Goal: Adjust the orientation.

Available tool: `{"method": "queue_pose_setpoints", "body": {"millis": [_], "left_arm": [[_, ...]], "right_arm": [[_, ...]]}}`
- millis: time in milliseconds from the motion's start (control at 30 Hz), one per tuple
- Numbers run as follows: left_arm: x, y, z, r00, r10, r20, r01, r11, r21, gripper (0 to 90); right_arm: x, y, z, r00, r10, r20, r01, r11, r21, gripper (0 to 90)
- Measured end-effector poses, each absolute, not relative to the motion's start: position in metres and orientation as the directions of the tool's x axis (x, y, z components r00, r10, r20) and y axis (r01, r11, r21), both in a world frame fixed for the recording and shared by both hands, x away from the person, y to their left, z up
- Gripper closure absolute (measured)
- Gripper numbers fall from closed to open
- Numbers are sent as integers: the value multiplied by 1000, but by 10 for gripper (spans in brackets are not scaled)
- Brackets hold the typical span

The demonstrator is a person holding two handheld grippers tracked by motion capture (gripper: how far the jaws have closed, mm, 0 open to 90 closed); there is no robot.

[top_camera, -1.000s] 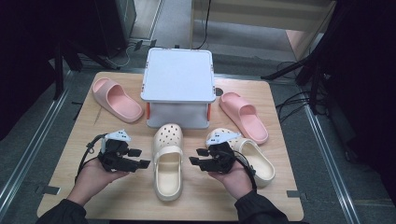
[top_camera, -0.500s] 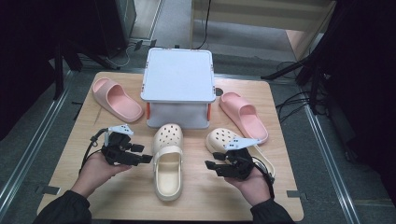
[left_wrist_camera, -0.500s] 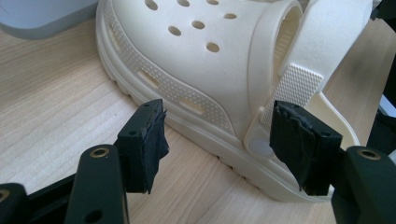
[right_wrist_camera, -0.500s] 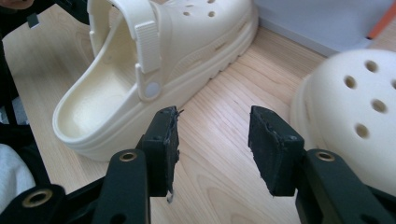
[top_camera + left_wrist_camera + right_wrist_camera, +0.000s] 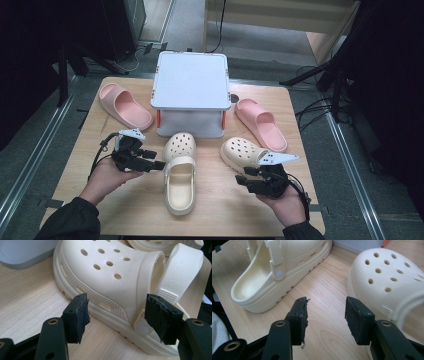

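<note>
Left tongs [image 5: 159,165] sit low at the side of the middle cream clog [image 5: 180,176], jaws apart and bracketing its side wall near the strap rivet, not pressing yet. That clog lies on the tabletop [image 5: 225,210], toe toward the white lidded box [image 5: 190,92]. The second cream clog [image 5: 248,152] lies just right of it; right tongs [image 5: 240,181] hang over bare wood between the two, jaws apart, nothing in them. Looks like the approach-to-grasp step. Next: left closes squarely on the wall; right needs to line up on its clog's rim first.
</note>
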State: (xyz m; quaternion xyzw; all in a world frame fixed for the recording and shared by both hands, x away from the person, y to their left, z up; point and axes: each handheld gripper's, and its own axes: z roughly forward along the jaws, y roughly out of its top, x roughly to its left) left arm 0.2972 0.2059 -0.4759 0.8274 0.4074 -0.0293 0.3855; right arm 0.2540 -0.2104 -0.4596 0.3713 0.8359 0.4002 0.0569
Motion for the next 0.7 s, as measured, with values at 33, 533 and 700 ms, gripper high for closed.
{"method": "queue_pose_setpoints", "body": {"millis": [33,533,700], "left_arm": [[298,206,-476,666,652,-362,697,-370,614,352],[302,206,-474,655,672,-345,695,-358,623,352],[302,208,-473,658,672,-341,691,-357,629,352]], "right_arm": [[254,-213,-460,-716,668,202,576,401,712,533],[253,-248,-462,-659,720,215,606,339,720,536],[259,-257,-467,-640,740,208,619,336,710,549]]}}
